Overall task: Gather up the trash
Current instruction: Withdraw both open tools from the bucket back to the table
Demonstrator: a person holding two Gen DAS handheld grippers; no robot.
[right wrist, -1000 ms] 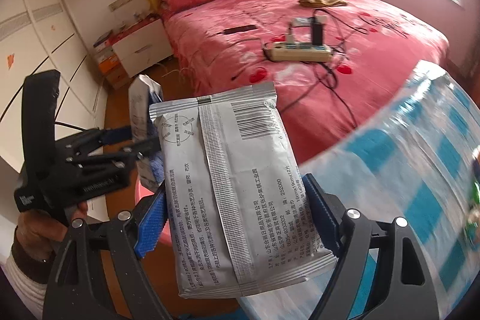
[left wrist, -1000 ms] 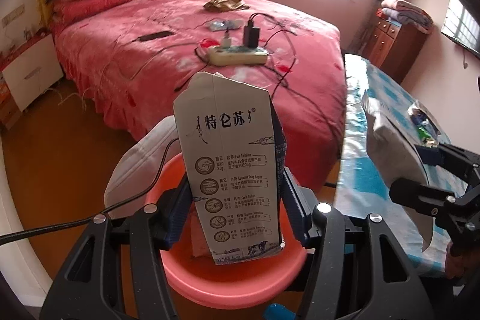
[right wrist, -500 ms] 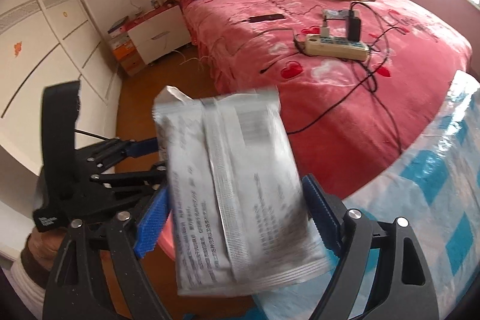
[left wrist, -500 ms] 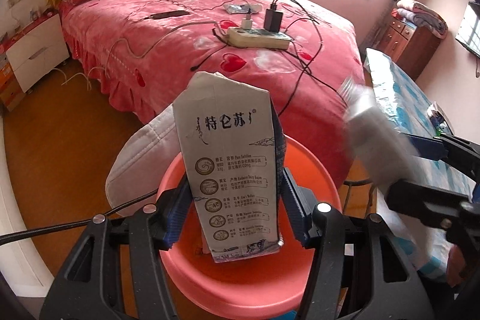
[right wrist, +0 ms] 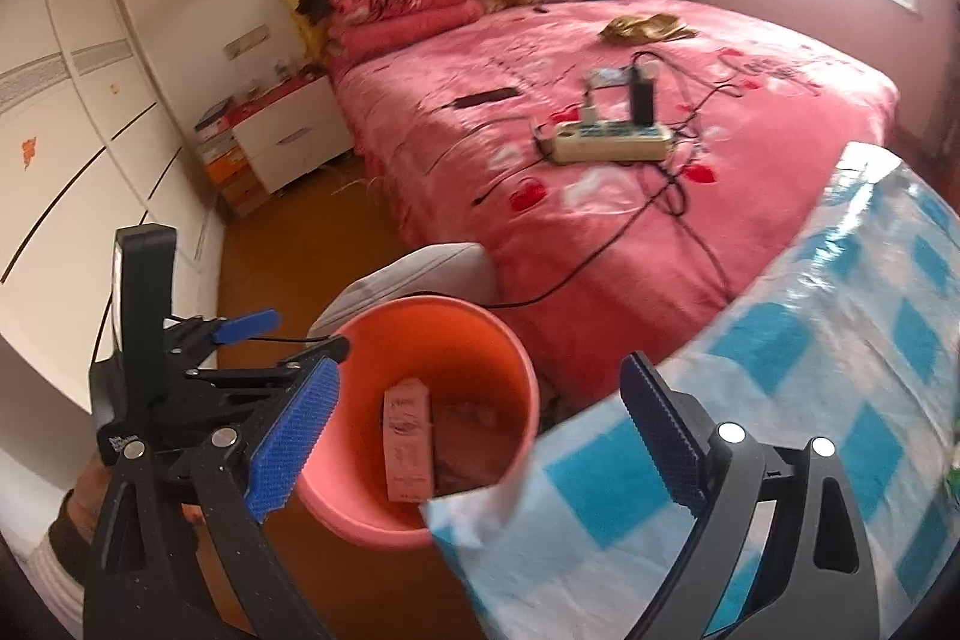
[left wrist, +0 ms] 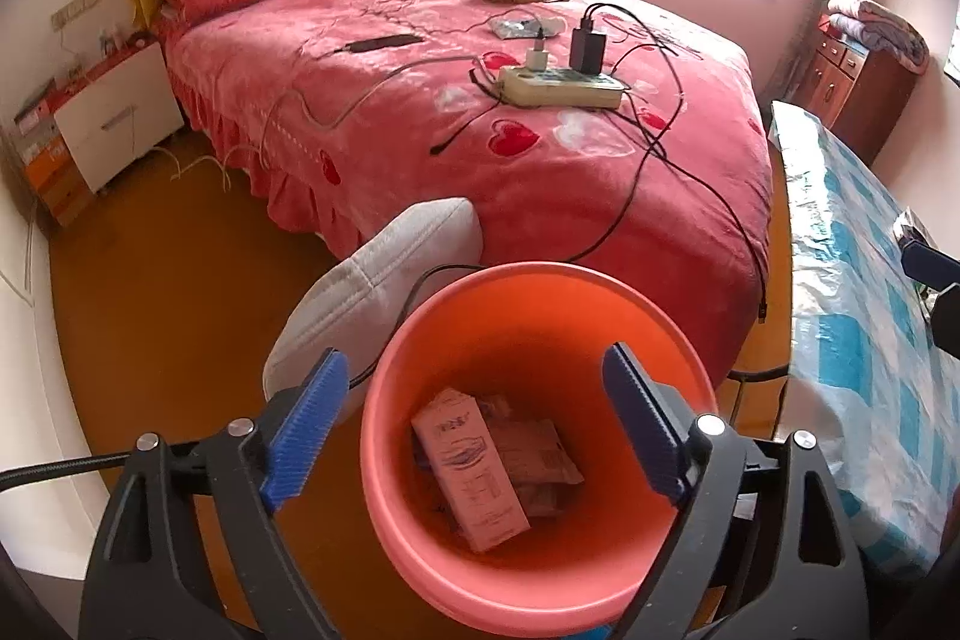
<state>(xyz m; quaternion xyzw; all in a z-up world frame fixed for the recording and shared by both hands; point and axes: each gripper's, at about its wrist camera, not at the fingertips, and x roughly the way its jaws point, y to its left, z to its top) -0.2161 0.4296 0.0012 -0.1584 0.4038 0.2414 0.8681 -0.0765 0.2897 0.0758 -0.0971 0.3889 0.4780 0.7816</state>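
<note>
Left gripper: the left gripper (left wrist: 474,424), black with bumpy blue pads, is spread wide with nothing in it. It hangs right over the round orange-pink plastic bucket (left wrist: 672,334).
Right gripper: the right gripper (right wrist: 480,430) is also spread wide and holds nothing. It sits above the near edge of the tabletop, and the bucket is just in front of it, to its left.
Trash: a tall paper milk carton (left wrist: 471,466) lies flat on the bottom of the bucket. A flat crinkly packet (left wrist: 540,451) lies under it, toward the right wall of the bucket.
Bucket: smooth and shiny, wide at the rim. It stands on the brown floor between the bed and the table. A soft grey cushion (left wrist: 384,292) touches its far left rim.
Table: it wears a shiny blue and white checked plastic cloth (right wrist: 810,400). Its corner hangs in front of the bucket in the right wrist view.
Bed: a fuzzy pink blanket with red hearts (left wrist: 372,100), with a white power strip (left wrist: 561,87) and black wires on top.
Only in the right wrist view: the left gripper from the side, next to the bucket's left rim, with the person's hand (right wrist: 90,508) under it.
Only in the left wrist view: the full bottom of the bucket, and a brown wooden cabinet (left wrist: 858,82) by the far wall.
</note>
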